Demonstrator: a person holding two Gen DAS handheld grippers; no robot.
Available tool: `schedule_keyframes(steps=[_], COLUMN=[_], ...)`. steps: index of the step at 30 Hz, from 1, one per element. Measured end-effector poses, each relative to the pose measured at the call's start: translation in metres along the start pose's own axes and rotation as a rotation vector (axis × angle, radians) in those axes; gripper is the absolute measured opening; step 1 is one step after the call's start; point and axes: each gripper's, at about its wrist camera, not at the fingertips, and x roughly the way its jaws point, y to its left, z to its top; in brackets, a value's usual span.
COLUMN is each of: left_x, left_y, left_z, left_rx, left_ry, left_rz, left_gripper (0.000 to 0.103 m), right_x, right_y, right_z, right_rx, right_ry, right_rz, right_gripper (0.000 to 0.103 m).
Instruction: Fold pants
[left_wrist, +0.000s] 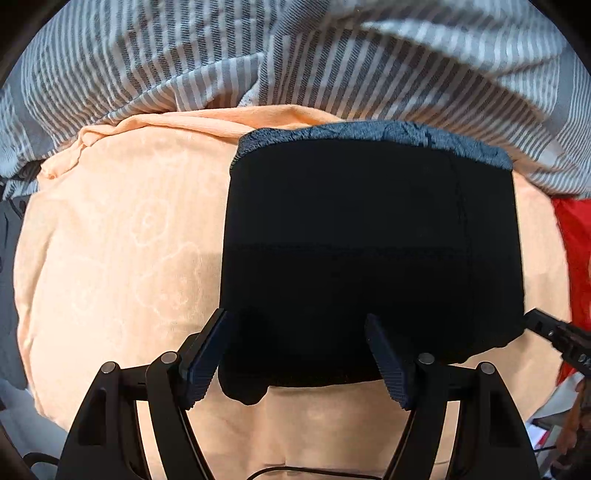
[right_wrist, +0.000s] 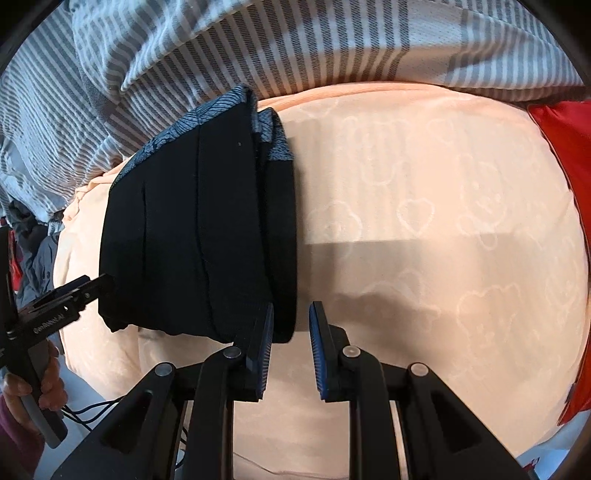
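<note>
The black pants (left_wrist: 369, 240) lie folded into a compact stack on the peach sheet (left_wrist: 118, 240), with a blue patterned waistband (left_wrist: 369, 134) at the far edge. My left gripper (left_wrist: 299, 354) is open, its jaws astride the near left corner of the stack. In the right wrist view the pants (right_wrist: 192, 229) lie left of centre in several layers. My right gripper (right_wrist: 291, 347) is open at the stack's near right corner, with the left pad against the fabric edge. Each gripper shows in the other's view: the right gripper (left_wrist: 554, 332) and the left gripper (right_wrist: 74, 295).
A grey and white striped duvet (left_wrist: 295, 55) is bunched along the far side. A red cloth (left_wrist: 576, 240) lies at the right edge and also shows in the right wrist view (right_wrist: 565, 147). A black cable (right_wrist: 96, 410) hangs near the hand at lower left.
</note>
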Motion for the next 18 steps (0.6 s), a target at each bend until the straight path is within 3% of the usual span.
schedule_keyframes(steps=[2, 11, 14, 18], left_x=[0.000, 0.006, 0.009, 0.011], left_y=[0.009, 0.051, 0.057, 0.057], left_z=[0.002, 0.005, 0.005, 0.011], left_rx=[-0.024, -0.164, -0.215, -0.199], left_ry=[0.007, 0.039, 0.047, 0.052], left_rz=[-0.023, -0.143, -0.172, -0.175], left_gripper=[0.075, 0.076, 0.076, 0.076], right_x=[-0.001, -0.006, -0.005, -0.005], right_y=[-0.004, -0.028, -0.033, -0.043], right_z=[0.000, -0.009, -0.013, -0.011], right_rx=[0.016, 0.135, 0.179, 0.260], right_ry=[0.004, 0.007, 0.009, -0.017], right_rz=[-0.004, 0.016, 0.041, 0.121], right_gripper=[0.024, 0.061, 0.064, 0.071])
